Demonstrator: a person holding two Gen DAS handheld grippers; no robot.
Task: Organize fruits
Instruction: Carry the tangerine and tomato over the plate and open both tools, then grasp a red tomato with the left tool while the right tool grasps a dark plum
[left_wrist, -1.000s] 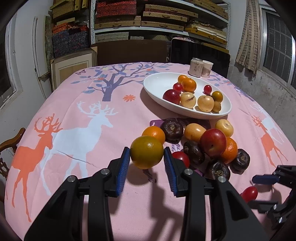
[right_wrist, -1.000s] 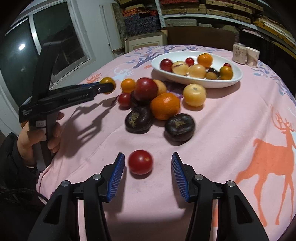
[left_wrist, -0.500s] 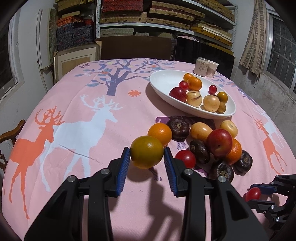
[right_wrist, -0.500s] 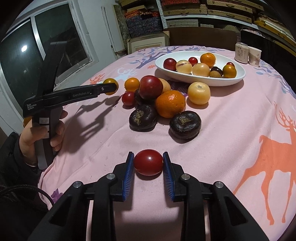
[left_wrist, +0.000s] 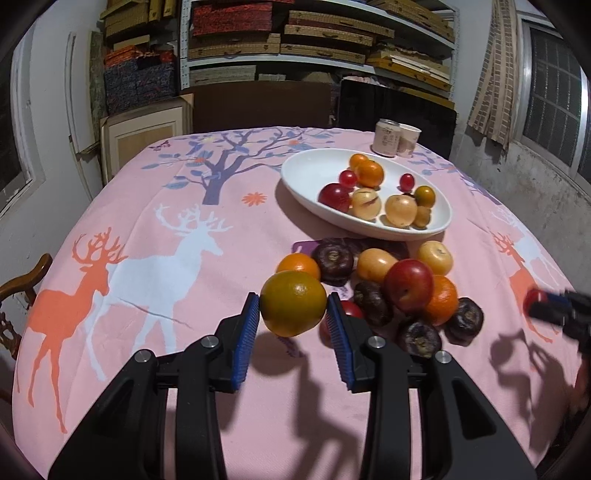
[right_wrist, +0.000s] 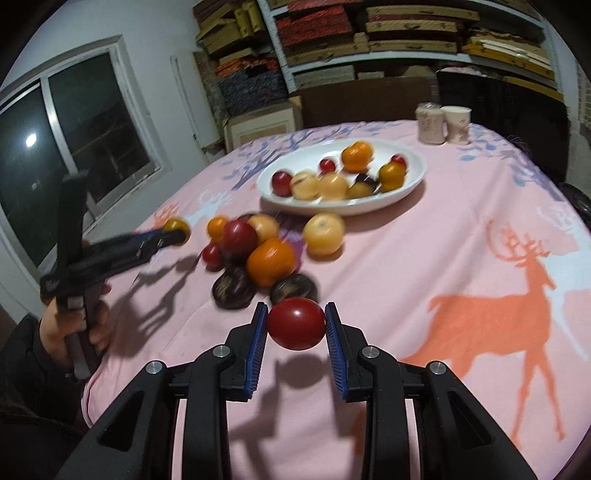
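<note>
Both loads up off the cloth. Left gripper (left_wrist: 293, 314) clamped on a greenish-orange citrus (left_wrist: 293, 302), pinched at its widest girth between the blue pads. Right gripper (right_wrist: 295, 326) clamped on a small red fruit (right_wrist: 296, 324), round and glossy, hanging clear of the pink tablecloth (right_wrist: 424, 266) with its shadow beneath. White bowl (right_wrist: 413, 177) well ahead of the right fingertips, across the loose pile (right_wrist: 258, 254) of plums, oranges and dark fruits; ahead and to the right of the left fingertips.

Risks from here, as a guess. Smooth skin on a round body: likely to squirt forward out of the pads on a jerk or a roll of the wrist. Too hard a squeeze: bruised or split skin on the small red one. Too low a path over the pile: a knock, and loose fruit rolling toward the table edge. Both grippers bound for one bowl: possible clash at the rim. Bowl's near half already crowded: risk of a bounce-out on a high drop.
</note>
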